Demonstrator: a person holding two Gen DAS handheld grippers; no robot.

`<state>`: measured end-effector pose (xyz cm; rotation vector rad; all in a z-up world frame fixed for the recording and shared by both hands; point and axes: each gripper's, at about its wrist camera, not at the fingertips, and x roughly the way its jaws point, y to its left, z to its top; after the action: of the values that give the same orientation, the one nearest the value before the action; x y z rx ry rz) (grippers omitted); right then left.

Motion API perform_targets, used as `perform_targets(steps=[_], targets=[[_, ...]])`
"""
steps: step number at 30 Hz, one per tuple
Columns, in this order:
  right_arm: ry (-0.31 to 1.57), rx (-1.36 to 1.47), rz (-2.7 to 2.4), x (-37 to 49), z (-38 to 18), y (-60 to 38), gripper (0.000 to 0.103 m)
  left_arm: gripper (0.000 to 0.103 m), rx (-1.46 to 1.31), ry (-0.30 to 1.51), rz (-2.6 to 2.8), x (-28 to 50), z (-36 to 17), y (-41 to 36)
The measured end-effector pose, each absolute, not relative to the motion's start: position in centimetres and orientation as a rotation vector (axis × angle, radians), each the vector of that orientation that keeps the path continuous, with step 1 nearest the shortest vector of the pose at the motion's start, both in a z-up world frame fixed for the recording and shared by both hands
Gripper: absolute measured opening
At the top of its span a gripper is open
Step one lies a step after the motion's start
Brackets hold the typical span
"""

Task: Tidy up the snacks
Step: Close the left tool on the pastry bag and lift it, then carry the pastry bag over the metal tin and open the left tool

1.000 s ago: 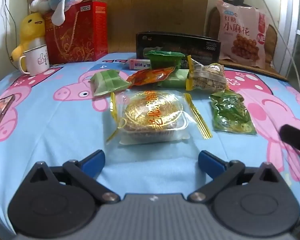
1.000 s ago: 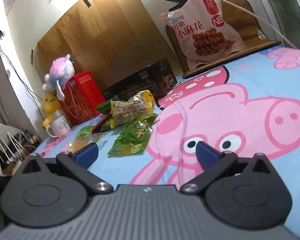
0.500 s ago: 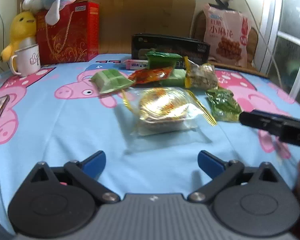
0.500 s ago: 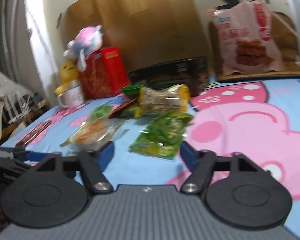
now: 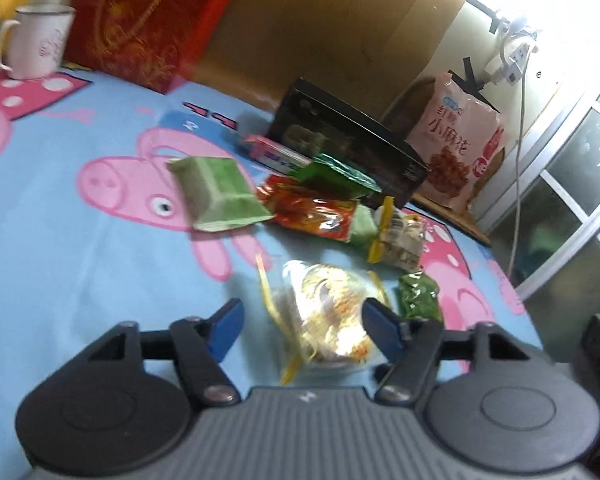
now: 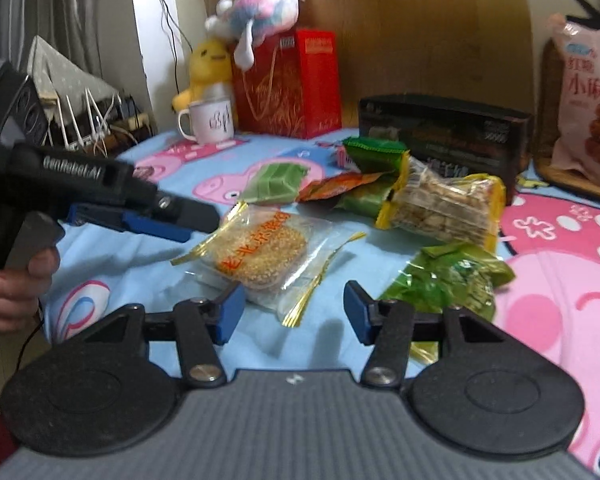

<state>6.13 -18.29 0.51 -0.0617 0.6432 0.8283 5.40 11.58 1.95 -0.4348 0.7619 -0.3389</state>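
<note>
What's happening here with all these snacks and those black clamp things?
A person holds a two-finger gripper in each hand over a pile of snack packets on a cartoon-pig cloth. Both the left gripper and the right gripper are open and hold nothing. Both point at the round sesame cake in clear wrap, which lies flat on the cloth, untouched. The other packets, such as the green bag, lie loose nearby. No sorting is visible so far.

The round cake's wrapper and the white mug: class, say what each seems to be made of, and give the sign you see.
Round cake's wrapper: clear, glossy plastic film, since the cake shows through; gold strips edge it. White mug: probably enamelled metal or ceramic, judging by its smooth white surface and thin dark rim.
</note>
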Motion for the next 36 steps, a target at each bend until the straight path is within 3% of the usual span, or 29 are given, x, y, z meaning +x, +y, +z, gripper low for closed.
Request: perform_targets(steps=[4, 9, 12, 17, 19, 23, 30, 36], targets=[[0.656, -0.113, 0.864, 6.7, 0.0, -16.1, 0.057, 0.038, -0.407, 0.776, -0.337, 6.1, 1.3, 10.5], [0.627, -0.138, 0.924, 6.3, 0.4, -14.7, 0.056, 0.036, -0.386, 0.736, -0.313, 4.6, 2.0, 11.6], [0.633, -0.138, 0.959, 6.1, 0.1, -14.2, 0.057, 0.037, -0.401, 0.736, -0.305, 3.7, 1.8, 12.9], [0.633, -0.112, 0.964, 6.1, -0.3, -14.4, 0.059, 0.052, -0.474, 0.753, -0.326, 3.4, 0.5, 13.7], [0.633, -0.101, 0.964, 6.0, -0.3, -14.5, 0.059, 0.054, -0.446, 0.752, -0.323, 3.6, 0.7, 13.0], [0.61, -0.073, 0.953, 5.8, 0.0, -15.1, 0.052, 0.048, -0.378, 0.741, -0.324, 4.2, 1.5, 11.5], [0.467, -0.048, 0.875, 7.9, 3.2, -17.4, 0.052, 0.048, -0.314, 0.661, -0.386, 7.9, 6.0, 8.9], [0.393, 0.019, 0.779, 15.5, 6.5, -19.8, 0.052, 0.048, -0.256, 0.575, -0.402, 16.1, 10.0, 4.6]])
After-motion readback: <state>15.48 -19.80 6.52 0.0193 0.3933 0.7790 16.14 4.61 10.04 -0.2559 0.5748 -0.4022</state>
